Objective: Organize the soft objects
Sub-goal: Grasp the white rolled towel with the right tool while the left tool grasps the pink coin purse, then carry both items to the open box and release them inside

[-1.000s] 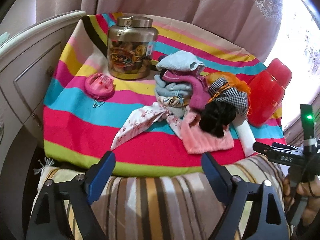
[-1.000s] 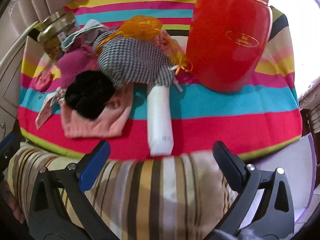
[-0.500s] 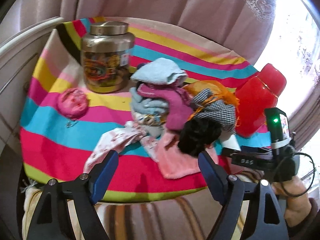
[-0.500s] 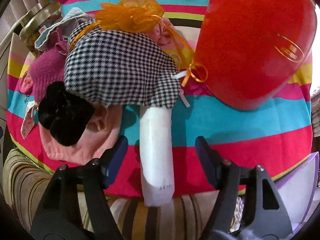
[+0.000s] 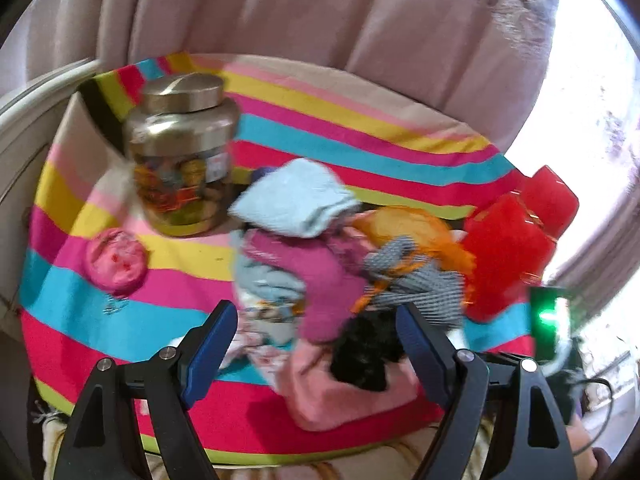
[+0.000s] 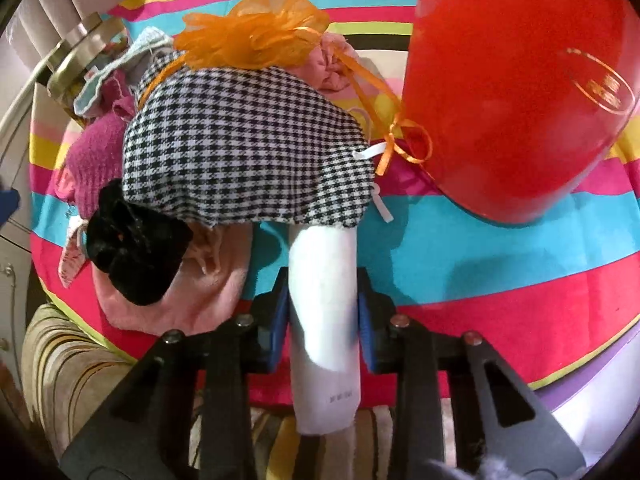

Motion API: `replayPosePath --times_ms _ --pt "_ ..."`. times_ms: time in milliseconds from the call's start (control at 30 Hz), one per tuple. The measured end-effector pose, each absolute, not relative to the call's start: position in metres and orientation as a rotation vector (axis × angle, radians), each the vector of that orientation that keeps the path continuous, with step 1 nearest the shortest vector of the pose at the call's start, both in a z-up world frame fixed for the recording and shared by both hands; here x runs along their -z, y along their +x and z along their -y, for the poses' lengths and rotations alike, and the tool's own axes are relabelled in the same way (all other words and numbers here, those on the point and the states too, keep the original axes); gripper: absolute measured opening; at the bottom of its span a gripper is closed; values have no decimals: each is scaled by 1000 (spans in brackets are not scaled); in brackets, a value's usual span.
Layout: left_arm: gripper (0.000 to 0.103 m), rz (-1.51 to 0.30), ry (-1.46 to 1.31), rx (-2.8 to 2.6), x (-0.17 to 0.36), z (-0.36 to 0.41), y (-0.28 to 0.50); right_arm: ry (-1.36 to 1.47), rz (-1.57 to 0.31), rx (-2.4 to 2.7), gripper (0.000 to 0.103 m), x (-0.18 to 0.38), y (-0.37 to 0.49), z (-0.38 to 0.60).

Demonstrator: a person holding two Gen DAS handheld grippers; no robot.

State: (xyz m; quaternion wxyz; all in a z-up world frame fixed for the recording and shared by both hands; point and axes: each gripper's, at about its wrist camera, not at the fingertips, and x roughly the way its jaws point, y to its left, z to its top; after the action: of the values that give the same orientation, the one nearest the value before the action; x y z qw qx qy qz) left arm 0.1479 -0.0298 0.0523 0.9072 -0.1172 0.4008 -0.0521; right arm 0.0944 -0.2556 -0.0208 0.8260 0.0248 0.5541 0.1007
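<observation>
A heap of soft things lies on the striped tablecloth [image 5: 120,328]: a light blue cloth [image 5: 294,200], a magenta knit piece [image 5: 320,276], a houndstooth cloth [image 6: 244,144], an orange ribbon bow [image 6: 256,36], a black scrunchie [image 6: 136,244] and a pink cloth [image 6: 200,292]. A white roll [image 6: 324,320] sticks out from under the houndstooth cloth towards the table's near edge. My right gripper [image 6: 323,300] is closing, and its blue pads touch both sides of the roll. My left gripper [image 5: 314,312] hangs open over the near side of the heap, holding nothing.
A big red jar [image 6: 512,80] stands close to the right of the heap. At the back left is a gold-lidded tin jar [image 5: 184,152], with a round pink item [image 5: 116,260] in front of it. A striped cushion [image 6: 68,360] lies below the table's near edge. Curtains hang behind.
Both grippers have come forward from over the cushion to the heap. The right jaws have narrowed from wide open to either side of the white roll. The left jaws stay wide.
</observation>
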Motion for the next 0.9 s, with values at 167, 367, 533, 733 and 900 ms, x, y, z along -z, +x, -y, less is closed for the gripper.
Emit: replayPosePath --times_ms 167,367,533,733,900 --pt "82 -878 -259 -89 -35 -31 161 78 -1144 -243 33 8 98 271" --pt "83 -953 -266 -236 -7 -91 183 88 -1096 -239 33 -9 98 300" --pt "83 -1024 -199 -257 16 -104 215 101 -1073 -241 33 -26 102 322" --pt "85 -1044 -6 -324 32 -94 236 110 -1039 -230 33 -45 98 339" --pt "83 -1050 143 -361 42 -76 244 130 -1030 -205 33 -44 112 360"
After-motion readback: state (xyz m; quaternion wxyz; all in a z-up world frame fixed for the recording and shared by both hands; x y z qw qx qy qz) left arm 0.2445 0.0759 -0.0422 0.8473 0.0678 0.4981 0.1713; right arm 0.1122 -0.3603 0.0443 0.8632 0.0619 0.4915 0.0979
